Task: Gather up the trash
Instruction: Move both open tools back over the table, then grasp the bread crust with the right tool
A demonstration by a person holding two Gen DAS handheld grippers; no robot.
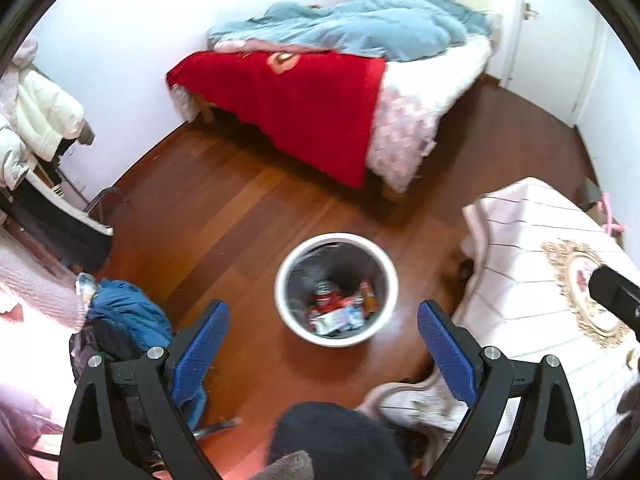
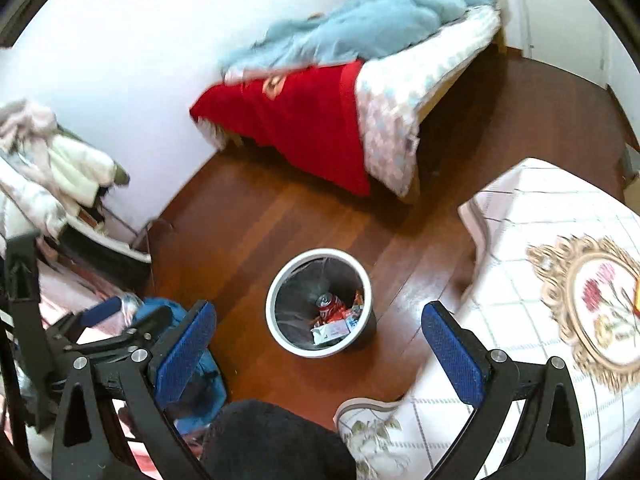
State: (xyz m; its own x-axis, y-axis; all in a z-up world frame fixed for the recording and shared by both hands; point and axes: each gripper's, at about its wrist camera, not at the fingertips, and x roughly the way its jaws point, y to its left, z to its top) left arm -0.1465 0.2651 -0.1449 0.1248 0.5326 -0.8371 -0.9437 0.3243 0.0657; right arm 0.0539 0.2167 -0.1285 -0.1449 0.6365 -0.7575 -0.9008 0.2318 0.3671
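Note:
A round white trash bin (image 1: 280, 296) with a dark liner stands on the wooden floor; it also shows in the right wrist view (image 2: 272, 312). Inside lie a red soda can (image 1: 326, 295) (image 2: 329, 307) and crumpled wrappers (image 1: 338, 320) (image 2: 332, 330). My left gripper (image 1: 323, 344) is open and empty, held high above the bin. My right gripper (image 2: 318, 350) is open and empty, also above the bin. The left gripper (image 2: 120, 320) shows at the left of the right wrist view.
A bed (image 1: 320, 80) with red and blue blankets stands along the far wall. A table with a white checked cloth (image 1: 532, 280) is on the right. Blue clothing (image 1: 128, 320) lies on the left. Coats (image 1: 36, 116) hang at far left.

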